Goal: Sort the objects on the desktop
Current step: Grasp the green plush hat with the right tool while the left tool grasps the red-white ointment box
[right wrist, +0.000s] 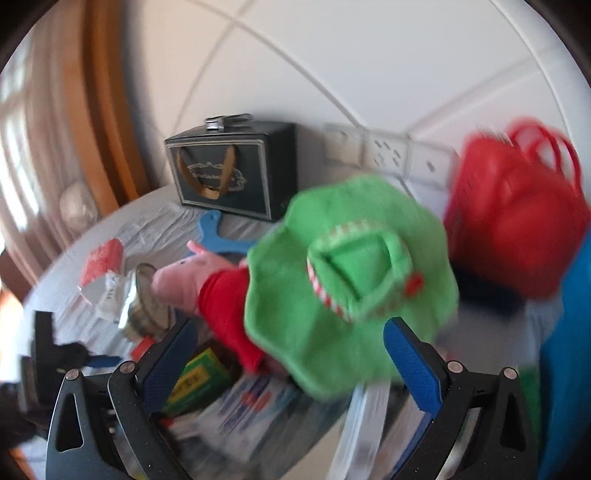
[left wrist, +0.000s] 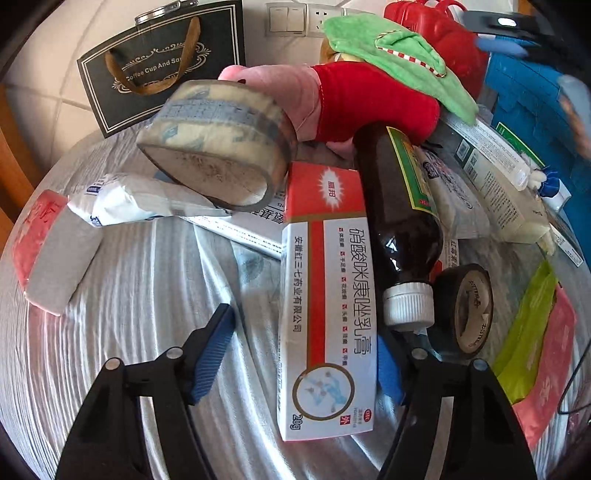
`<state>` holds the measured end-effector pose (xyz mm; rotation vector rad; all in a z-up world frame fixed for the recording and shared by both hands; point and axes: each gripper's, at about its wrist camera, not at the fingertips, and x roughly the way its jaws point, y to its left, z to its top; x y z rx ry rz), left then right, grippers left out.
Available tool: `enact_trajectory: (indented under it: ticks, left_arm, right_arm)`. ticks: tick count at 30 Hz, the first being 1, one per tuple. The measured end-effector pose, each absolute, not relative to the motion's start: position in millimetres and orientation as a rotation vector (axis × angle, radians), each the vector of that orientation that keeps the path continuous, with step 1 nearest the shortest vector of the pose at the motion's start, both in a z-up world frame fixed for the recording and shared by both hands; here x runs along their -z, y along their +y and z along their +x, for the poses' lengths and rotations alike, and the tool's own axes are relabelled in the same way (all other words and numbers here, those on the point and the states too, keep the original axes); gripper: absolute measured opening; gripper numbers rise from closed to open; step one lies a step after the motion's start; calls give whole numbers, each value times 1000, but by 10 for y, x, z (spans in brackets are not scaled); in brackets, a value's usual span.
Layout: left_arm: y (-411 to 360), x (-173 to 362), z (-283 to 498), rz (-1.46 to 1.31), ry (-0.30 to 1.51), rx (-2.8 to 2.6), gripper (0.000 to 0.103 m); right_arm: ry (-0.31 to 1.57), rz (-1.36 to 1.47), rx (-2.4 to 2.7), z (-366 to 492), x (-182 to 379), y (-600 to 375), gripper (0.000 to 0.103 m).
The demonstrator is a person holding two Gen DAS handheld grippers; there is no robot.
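My left gripper (left wrist: 303,358) points down at a heap on the silvery cloth (left wrist: 147,295). A red and white medicine box (left wrist: 325,295) lies between its fingers. The left pad (left wrist: 212,350) stands clear of the box, and the right pad (left wrist: 388,369) is half hidden behind the box's edge. Beside the box lie a brown bottle (left wrist: 399,221) with a white cap and a black tape roll (left wrist: 465,310). In the blurred right wrist view my right gripper (right wrist: 288,365) is open, just in front of a plush pig's green hat (right wrist: 351,288). Its pads do not press on the hat.
A big tape roll (left wrist: 221,147) leans on the pink plush pig (left wrist: 362,99). A black gift bag (left wrist: 162,62) and red basket (left wrist: 443,26) stand by the wall. White packet (left wrist: 129,199), pink-grey packet (left wrist: 48,243), long carton (left wrist: 498,177) and green sachet (left wrist: 528,332) lie around.
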<state>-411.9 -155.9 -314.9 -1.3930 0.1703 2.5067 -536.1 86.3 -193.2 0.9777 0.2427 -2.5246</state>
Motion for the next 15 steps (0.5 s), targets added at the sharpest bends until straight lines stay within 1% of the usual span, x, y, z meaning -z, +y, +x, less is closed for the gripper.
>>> enact_trajectory:
  ticks: [2, 4, 6, 7, 11, 13, 14, 15]
  left_arm:
    - [-1561, 3145, -4087, -1395, 154, -2507, 69]
    - [-1564, 3141, -4075, -1402, 137, -2501, 69]
    - [-1598, 3123, -4055, -1410, 116, -2489, 69]
    - [-1622, 3095, -4050, -1410, 106, -2486, 69]
    - [-1644, 3099, -4069, -1400, 97, -2493, 69]
    - [-1649, 3100, -4087, -1406, 102, -2496, 69]
    - [-1657, 3101, -4102, -1408, 103, -2494, 69]
    - [-1658, 3097, -4109, -1409, 101, -2491, 69]
  right_arm:
    - [394, 952, 2505, -5523, 2032, 710, 102]
    - [569, 988, 2447, -5653, 2228, 570, 101]
    - [744, 1073, 2347, -5666, 2400, 478, 97]
    - [822, 1046, 2333, -5557, 2439, 485, 97]
    - [973, 878, 2432, -5240, 2514, 508, 98]
    - [1111, 838, 2455, -5218, 2657, 439, 98]
    - [1174, 839, 2446, -5255, 2746, 407, 95]
    - [1194, 848, 2439, -5309, 2810, 397, 83]
